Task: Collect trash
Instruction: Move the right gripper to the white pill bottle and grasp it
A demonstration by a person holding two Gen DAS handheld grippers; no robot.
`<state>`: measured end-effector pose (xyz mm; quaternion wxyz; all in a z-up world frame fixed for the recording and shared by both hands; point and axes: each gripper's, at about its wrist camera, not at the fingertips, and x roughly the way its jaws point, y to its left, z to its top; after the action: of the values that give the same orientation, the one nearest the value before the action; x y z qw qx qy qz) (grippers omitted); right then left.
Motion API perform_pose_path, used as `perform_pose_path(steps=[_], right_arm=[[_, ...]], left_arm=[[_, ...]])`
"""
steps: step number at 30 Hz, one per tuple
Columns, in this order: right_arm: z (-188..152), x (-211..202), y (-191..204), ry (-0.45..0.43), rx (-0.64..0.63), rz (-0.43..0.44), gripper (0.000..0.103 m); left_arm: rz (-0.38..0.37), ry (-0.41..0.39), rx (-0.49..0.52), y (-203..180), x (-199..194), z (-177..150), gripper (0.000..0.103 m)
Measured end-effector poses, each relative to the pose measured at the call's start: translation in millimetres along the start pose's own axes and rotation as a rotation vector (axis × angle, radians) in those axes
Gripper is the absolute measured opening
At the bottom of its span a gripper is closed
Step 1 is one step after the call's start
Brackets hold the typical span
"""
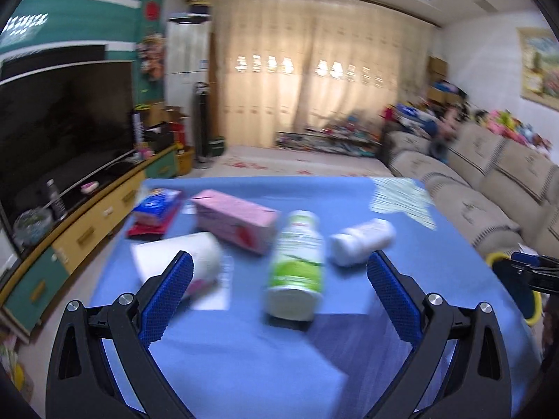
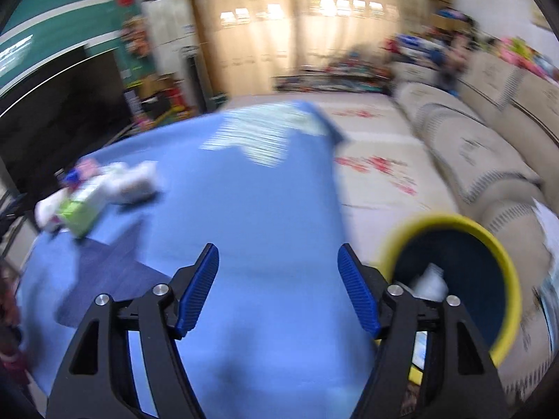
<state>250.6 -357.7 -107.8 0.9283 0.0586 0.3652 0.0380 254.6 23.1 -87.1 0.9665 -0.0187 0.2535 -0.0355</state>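
Observation:
Trash lies on the blue table (image 1: 244, 356): a green-and-white bottle (image 1: 297, 262) on its side, a small white bottle (image 1: 361, 241), a pink carton (image 1: 237, 221), a white paper cup (image 1: 178, 256) and a blue-and-red snack packet (image 1: 155, 211). My left gripper (image 1: 279, 279) is open and empty, just short of the green bottle. My right gripper (image 2: 278, 286) is open and empty over the blue table (image 2: 244, 209). A yellow-rimmed bin (image 2: 454, 279) stands to its right with a white item inside. The bottles (image 2: 91, 199) show blurred at far left.
A striped paper sheet (image 1: 401, 199) lies at the table's far right corner. A TV cabinet (image 1: 87, 223) runs along the left. A beige sofa (image 1: 489, 195) runs along the right. The bin's edge (image 1: 524, 289) shows at the right of the left wrist view.

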Motion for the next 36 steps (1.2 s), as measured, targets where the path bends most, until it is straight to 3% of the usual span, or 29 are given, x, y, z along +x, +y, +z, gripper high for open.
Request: perform_pose_path(steps=[6, 9, 12, 21, 30, 32, 36], right_arm=[[41, 40, 98, 0.022, -0.162, 0.134, 0.075], [55, 61, 127, 0.04, -0.201, 0.163, 0.084], [66, 88, 151, 0.079, -0.223, 0.178, 0.086], [75, 134, 168, 0.154, -0.217, 0.15, 0.09], [72, 159, 181, 0.191, -0.243, 0.105, 0.091], [70, 162, 182, 0.194, -0.241, 0.106, 0.081], [70, 157, 181, 0.177, -0.243, 0.097, 0.08]], left_arm=[[-0.005, 0.054, -0.129, 44, 21, -8, 0.098], [0.004, 0.056, -0.156, 49, 20, -11, 0.098], [0.011, 0.063, -0.153, 48, 20, -14, 0.098], [-0.009, 0.099, -0.102, 29, 27, -18, 0.098], [-0.038, 0.122, -0.114, 28, 30, -22, 0.098], [-0.041, 0.128, -0.115, 28, 31, -22, 0.098], [-0.039, 0.135, -0.102, 25, 34, -24, 0.098]])
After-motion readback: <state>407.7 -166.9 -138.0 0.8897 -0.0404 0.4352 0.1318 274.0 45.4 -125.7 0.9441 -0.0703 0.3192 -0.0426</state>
